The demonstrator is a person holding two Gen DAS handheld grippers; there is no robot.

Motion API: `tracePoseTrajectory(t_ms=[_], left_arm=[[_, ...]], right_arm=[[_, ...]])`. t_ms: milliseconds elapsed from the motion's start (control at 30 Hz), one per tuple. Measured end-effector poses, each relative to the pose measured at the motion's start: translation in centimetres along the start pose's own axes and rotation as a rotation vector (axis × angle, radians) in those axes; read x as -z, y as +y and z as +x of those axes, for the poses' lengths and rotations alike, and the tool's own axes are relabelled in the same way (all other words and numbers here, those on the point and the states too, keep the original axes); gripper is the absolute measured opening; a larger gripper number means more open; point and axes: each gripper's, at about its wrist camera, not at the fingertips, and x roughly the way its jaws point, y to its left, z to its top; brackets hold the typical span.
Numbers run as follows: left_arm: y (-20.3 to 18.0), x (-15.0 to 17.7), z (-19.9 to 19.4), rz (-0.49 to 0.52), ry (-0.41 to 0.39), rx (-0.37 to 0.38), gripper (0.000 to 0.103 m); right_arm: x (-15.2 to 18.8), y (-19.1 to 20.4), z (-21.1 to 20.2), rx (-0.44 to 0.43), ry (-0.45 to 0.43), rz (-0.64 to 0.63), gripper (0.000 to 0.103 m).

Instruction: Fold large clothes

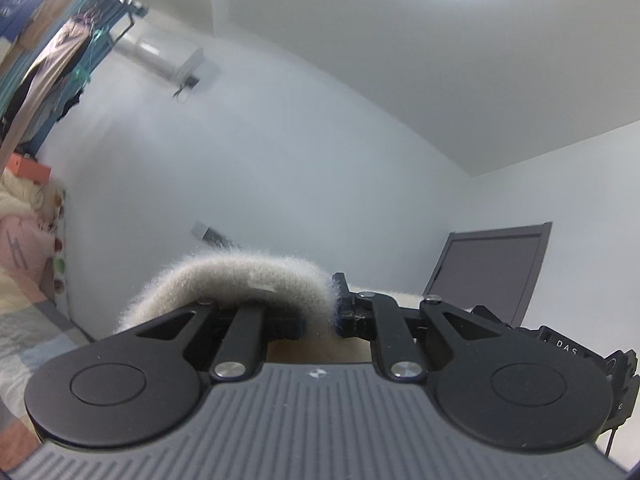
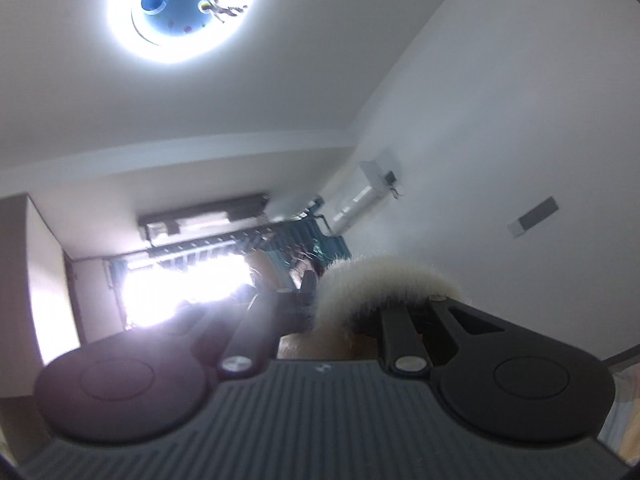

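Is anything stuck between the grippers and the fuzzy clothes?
No. Nothing visible stands between them: the left gripper is shut right on the fluffy garment, and the right gripper pinches that same fluffy fabric too.
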Motion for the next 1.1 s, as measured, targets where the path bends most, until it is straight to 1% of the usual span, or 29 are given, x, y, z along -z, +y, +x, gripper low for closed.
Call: tracePoseTrajectory(t_ms=[33, 67, 167, 267, 333, 433, 533, 600, 633, 700, 733, 767, 833, 900, 933, 1000, 1067, 1100], left_arm=[[1.4, 1.2, 1.4, -0.008, 0.024, -0.013, 0.016], [4.4, 3.6, 4.0, -0.016, 0.047, -0.026, 0.016], [9.3, 8.4, 7.3, -0.026, 0.106, -0.066, 0.016], [14.1, 13.0, 11.5, 0.007, 0.183, -0.142, 0.016], [18.2, 16.0, 14.8, -0.014, 0.224, -0.176, 0.016], [24.2, 20.8, 19.5, -0.049, 0.284, -0.203, 0.016], [30.2, 26.0, 24.9, -0.069, 0.342, -0.230, 0.016], [33.8, 29.6, 28.5, -0.062, 0.372, -0.255, 0.016], [35.6, 31.0, 30.5, -0.043, 0.371, -0.268, 0.016], [39.1, 34.7, 33.8, 0.057, 0.362, -0.269, 0.016], [40.7, 36.3, 35.8, 0.091, 0.369, -0.268, 0.016], [42.7, 37.4, 37.9, 0.108, 0.385, -0.265, 0.016], [46.2, 40.3, 40.6, 0.129, 0.434, -0.262, 0.016], [49.7, 42.8, 42.4, 0.114, 0.467, -0.252, 0.016], [51.4, 43.8, 43.0, 0.107, 0.475, -0.244, 0.016], [54.6, 45.6, 44.0, 0.051, 0.496, -0.237, 0.016], [57.5, 47.1, 44.8, -0.011, 0.512, -0.246, 0.016], [58.5, 47.7, 45.2, -0.032, 0.517, -0.247, 0.016]], right_arm=[[0.6, -1.3, 0.6, 0.012, 0.020, 0.023, 0.015], [1.4, -2.6, 1.2, 0.024, 0.040, 0.043, 0.015], [4.4, -6.1, 2.8, 0.076, 0.097, 0.053, 0.015], [7.6, -9.8, 5.4, 0.132, 0.162, 0.046, 0.015], [9.7, -12.5, 7.6, 0.179, 0.212, 0.066, 0.015], [13.1, -17.6, 10.8, 0.248, 0.276, 0.103, 0.016], [16.7, -23.0, 13.9, 0.303, 0.320, 0.129, 0.015], [19.9, -27.2, 15.8, 0.329, 0.333, 0.141, 0.015], [21.7, -29.1, 16.7, 0.339, 0.332, 0.141, 0.015], [25.6, -32.7, 18.4, 0.373, 0.325, 0.146, 0.015], [27.5, -34.2, 19.3, 0.384, 0.322, 0.136, 0.015], [29.1, -35.7, 20.3, 0.401, 0.319, 0.119, 0.015], [32.4, -38.6, 21.6, 0.426, 0.313, 0.124, 0.015], [35.2, -41.5, 22.6, 0.450, 0.319, 0.165, 0.016], [36.6, -43.2, 23.0, 0.466, 0.333, 0.206, 0.016], [39.2, -45.9, 23.3, 0.505, 0.369, 0.317, 0.016], [41.6, -47.7, 22.8, 0.522, 0.392, 0.419, 0.016], [42.3, -47.9, 22.6, 0.528, 0.396, 0.440, 0.016]])
